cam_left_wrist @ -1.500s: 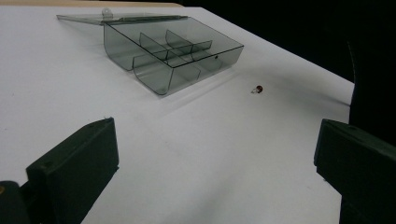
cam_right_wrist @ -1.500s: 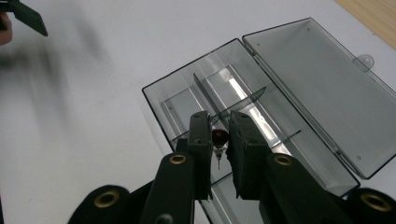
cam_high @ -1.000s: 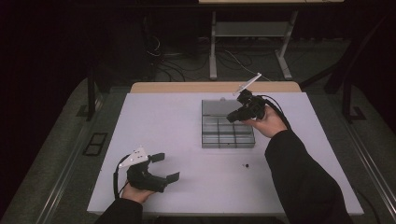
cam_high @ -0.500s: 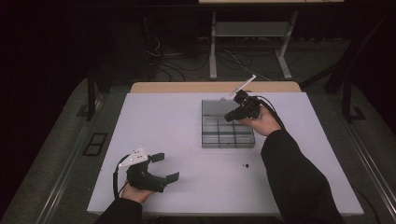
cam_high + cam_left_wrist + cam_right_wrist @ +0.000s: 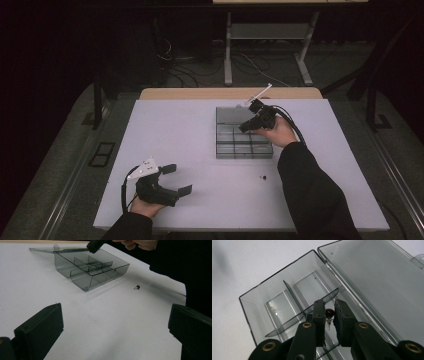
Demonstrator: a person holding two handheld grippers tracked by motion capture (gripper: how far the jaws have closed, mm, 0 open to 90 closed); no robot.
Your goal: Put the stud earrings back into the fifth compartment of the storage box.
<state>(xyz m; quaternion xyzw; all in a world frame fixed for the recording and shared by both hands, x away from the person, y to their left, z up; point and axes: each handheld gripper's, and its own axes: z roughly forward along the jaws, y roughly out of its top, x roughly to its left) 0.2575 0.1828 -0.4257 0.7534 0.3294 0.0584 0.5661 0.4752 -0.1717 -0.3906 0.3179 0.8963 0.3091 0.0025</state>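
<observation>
On a white table (image 5: 180,130) in a dark room, a small dark-headed pin (image 5: 329,313) sits pinched in the right tongs (image 5: 329,315) above the open compartment box (image 5: 244,145), likely for sorting. Another pin (image 5: 263,177) lies beside it; the left tongs (image 5: 177,179) rest spread.

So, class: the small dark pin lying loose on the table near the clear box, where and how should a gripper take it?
Grip the pin by its round head, from straight above, jaws astride it. It lies flat on the open table, apart from the box; its shaft looks too thin to hold.
</observation>
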